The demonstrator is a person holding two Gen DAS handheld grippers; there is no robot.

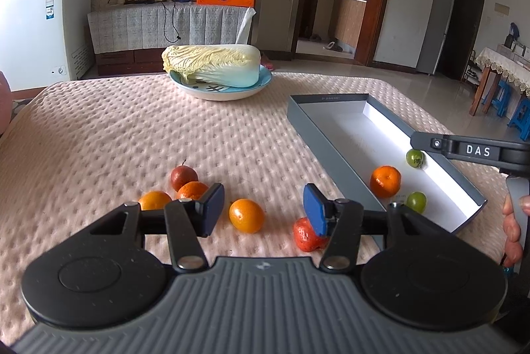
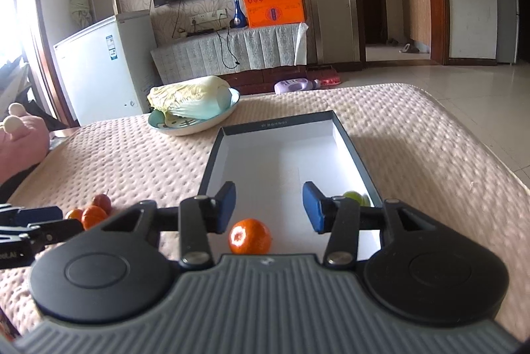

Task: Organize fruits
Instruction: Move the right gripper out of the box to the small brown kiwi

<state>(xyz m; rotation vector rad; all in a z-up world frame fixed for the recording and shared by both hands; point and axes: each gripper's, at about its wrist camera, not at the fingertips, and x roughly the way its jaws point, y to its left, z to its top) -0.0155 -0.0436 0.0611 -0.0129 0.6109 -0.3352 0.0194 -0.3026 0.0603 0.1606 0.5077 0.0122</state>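
Note:
My left gripper (image 1: 263, 210) is open and empty above the pink table cover, with an orange fruit (image 1: 246, 215) between its fingers and a red fruit (image 1: 308, 234) under the right pad. More orange fruits (image 1: 154, 200) and a dark red fruit (image 1: 181, 177) lie to the left. A grey box (image 1: 331, 152) holds a tangerine (image 1: 385, 181) and two green fruits (image 1: 416, 202). My right gripper (image 2: 269, 209) is open and empty over the box (image 2: 288, 162), with the tangerine (image 2: 250, 236) below it and a green fruit (image 2: 356, 197) by the right finger.
A plate (image 1: 225, 90) with a napa cabbage (image 1: 212, 64) stands at the table's far side; it shows in the right wrist view (image 2: 192, 125) too. A pink plush toy (image 2: 20, 138) lies at the left edge. The table drops off to the floor on the right.

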